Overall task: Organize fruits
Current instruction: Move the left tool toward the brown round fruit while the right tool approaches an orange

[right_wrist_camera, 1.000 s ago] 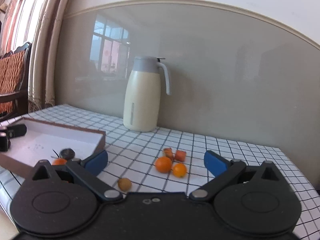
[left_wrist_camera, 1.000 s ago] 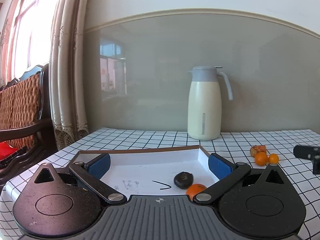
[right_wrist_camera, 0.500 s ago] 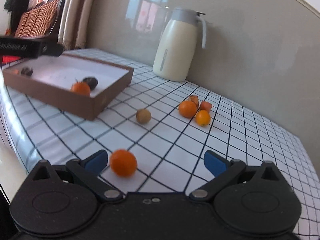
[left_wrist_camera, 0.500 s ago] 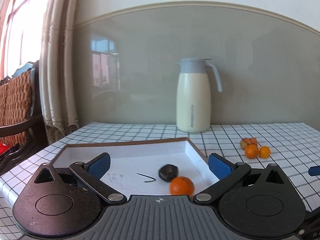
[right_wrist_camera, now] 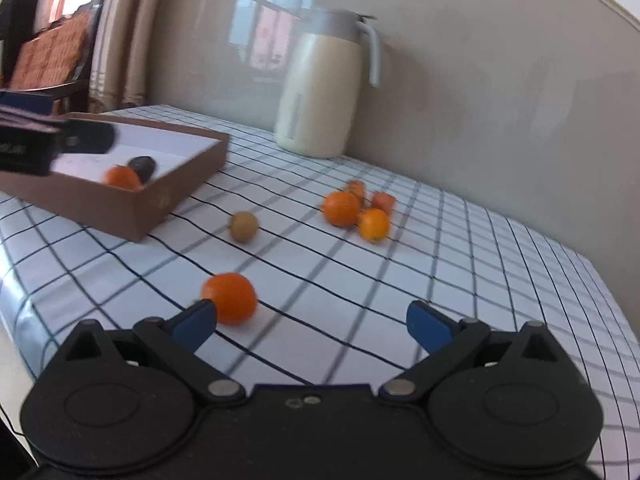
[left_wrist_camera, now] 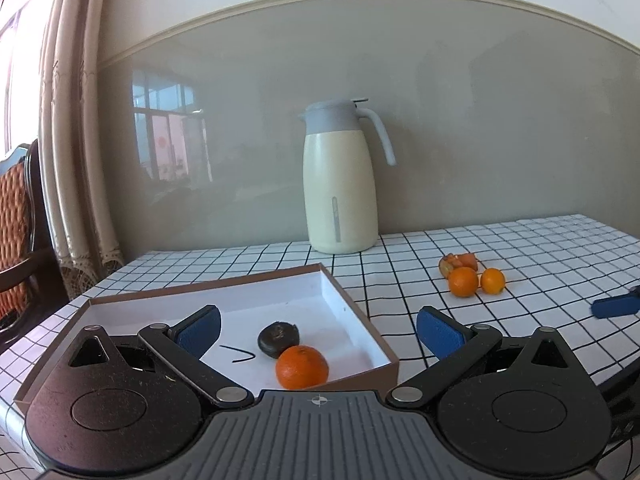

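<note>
Now, from the left wrist, the left gripper point(left_wrist_camera: 318, 330) is pulling back over the brown cardboard box point(left_wrist_camera: 362, 322), jaws apart, leaving a glossy tangerine point(left_wrist_camera: 302, 367) and dark wrinkled fruit point(left_wrist_camera: 279, 334) inside. From the right wrist, the right gripper point(right_wrist_camera: 310, 326), jaws apart, is closing on a loose round tangerine point(right_wrist_camera: 229, 298) at ten o'clock on the checked bench point(right_wrist_camera: 460, 264).

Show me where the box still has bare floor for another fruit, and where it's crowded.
The box has bare white floor along its back wall and left side. Its front right corner is crowded: an orange touches a dark fruit, with a thin dark stem just left of them.
</note>
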